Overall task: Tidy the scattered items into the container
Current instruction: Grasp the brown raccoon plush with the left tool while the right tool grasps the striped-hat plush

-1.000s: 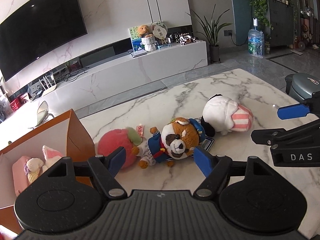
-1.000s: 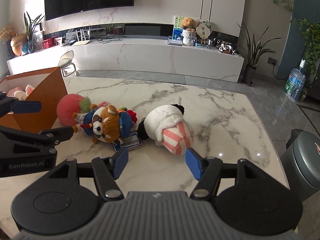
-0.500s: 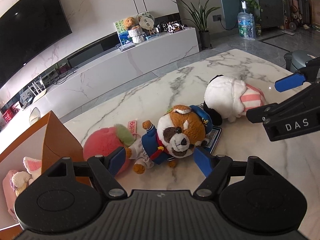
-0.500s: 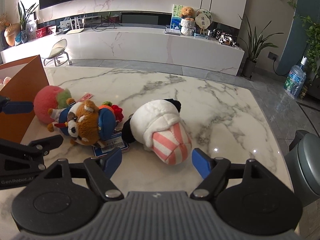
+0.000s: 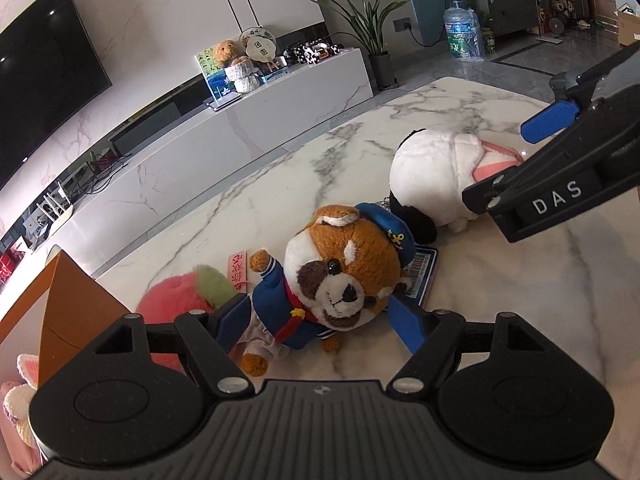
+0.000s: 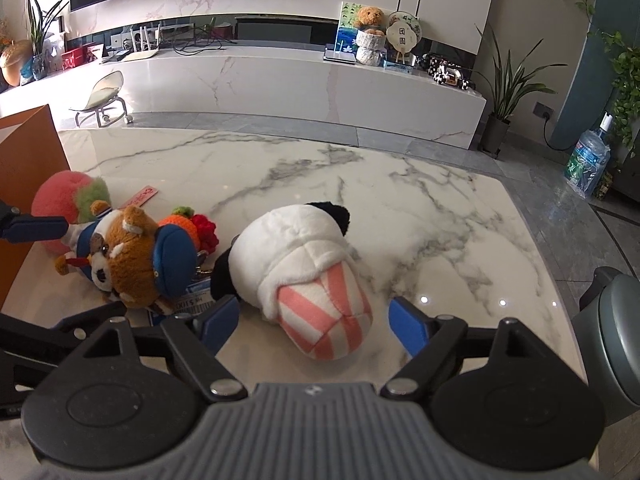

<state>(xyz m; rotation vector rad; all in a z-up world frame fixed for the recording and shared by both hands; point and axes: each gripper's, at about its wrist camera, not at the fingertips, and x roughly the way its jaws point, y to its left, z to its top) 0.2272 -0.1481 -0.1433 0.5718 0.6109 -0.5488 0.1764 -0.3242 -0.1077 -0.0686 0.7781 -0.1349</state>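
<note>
A brown-and-white sailor plush [image 5: 340,276] in a blue cap lies on the marble table [image 5: 280,200]. My left gripper [image 5: 320,320] is open, its blue fingers either side of that plush, not closed on it. A white plush with a pink striped cap [image 6: 304,276] lies to the right; my right gripper [image 6: 316,322] is open with its fingers astride it. A pink strawberry plush [image 5: 176,308] lies left of the sailor plush, beside the orange box [image 5: 76,320], which holds other soft toys [image 5: 20,384].
A small orange-and-red knitted toy [image 6: 192,228] and a barcode tag [image 5: 420,276] lie behind the sailor plush. A grey bin [image 6: 616,332] stands off the table's right edge. A long white TV cabinet [image 6: 280,76] runs along the far wall.
Both grippers have moved forward and down toward the toys: the left now straddles the sailor plush, the right straddles the striped-cap plush. The toys have not moved.
</note>
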